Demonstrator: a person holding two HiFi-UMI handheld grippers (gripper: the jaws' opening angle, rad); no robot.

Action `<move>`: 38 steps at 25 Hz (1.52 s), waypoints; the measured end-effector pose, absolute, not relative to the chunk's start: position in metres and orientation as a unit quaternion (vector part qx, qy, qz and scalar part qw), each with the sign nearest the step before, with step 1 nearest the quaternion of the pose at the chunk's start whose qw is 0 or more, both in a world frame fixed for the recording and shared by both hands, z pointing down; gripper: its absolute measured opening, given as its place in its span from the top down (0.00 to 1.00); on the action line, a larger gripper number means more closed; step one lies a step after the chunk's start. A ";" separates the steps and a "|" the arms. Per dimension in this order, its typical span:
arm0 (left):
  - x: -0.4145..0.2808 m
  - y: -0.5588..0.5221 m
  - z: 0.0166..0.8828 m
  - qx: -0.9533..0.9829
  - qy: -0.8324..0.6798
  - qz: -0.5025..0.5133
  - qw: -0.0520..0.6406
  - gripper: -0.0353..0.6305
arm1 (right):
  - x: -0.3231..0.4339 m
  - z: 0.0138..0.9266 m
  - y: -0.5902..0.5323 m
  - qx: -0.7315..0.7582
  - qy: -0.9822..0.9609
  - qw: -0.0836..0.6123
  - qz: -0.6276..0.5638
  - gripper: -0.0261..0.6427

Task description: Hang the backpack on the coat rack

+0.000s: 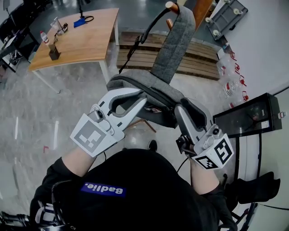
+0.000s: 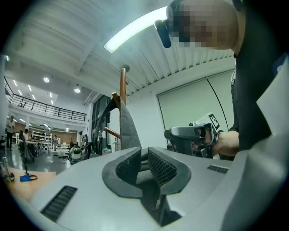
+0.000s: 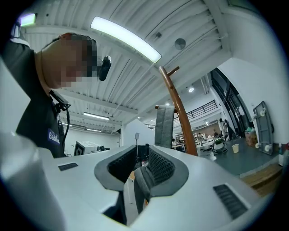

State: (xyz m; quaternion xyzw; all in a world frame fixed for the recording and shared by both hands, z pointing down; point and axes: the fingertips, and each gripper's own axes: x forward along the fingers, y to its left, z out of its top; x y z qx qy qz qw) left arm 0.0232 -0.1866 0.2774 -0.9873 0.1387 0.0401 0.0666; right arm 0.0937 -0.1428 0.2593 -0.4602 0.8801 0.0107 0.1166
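Backpack (image 1: 153,92) hangs in mid-air in front of your chest, pinched from both sides. Its wide grey strap (image 1: 174,45) runs up toward 12 o'clock to the coat rack (image 1: 172,6). In the head view the strap's top sits right at the rack's rounded wooden tip. In the right gripper view it drapes beside the pole (image 3: 178,113) from what looks like a peg. So prob. it's hooked already, but I can't confirm the loop is fully seated. A thin black strap (image 1: 149,29) curves off the same spot toward 11 o'clock.

Left gripper (image 1: 143,100) comes in from 8 o'clock w/ its fingers closed on the bag's top rim. The left gripper view shows the pads nearly together w/ dark fabric between them. Right gripper (image 1: 183,107) comes in from 4 o'clock, and its own view shows the fingers clamped on a fold of grey fabric (image 3: 141,180). You hold both sides, I'd guess, to take the bag's weight off the strap and keep it level while the loop settles.

Next, imo: lower gently, let the strap take the load, then release one side at a time. Risk is the loop slipping off if you let go too fast.

Further out there's a wooden tabletop (image 1: 90,40) at 10 o'clock, well apart, and grey floor (image 1: 67,103) below.
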 end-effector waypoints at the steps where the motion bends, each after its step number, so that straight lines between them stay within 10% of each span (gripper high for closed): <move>1: 0.023 -0.184 0.280 -0.988 0.137 0.042 0.058 0.88 | 0.091 0.263 -0.140 -0.457 0.882 0.112 0.009 0.83; 38: 0.035 -0.134 0.335 -0.992 0.122 0.035 -0.008 0.93 | 0.040 0.336 -0.119 -0.388 0.920 0.049 0.001 0.95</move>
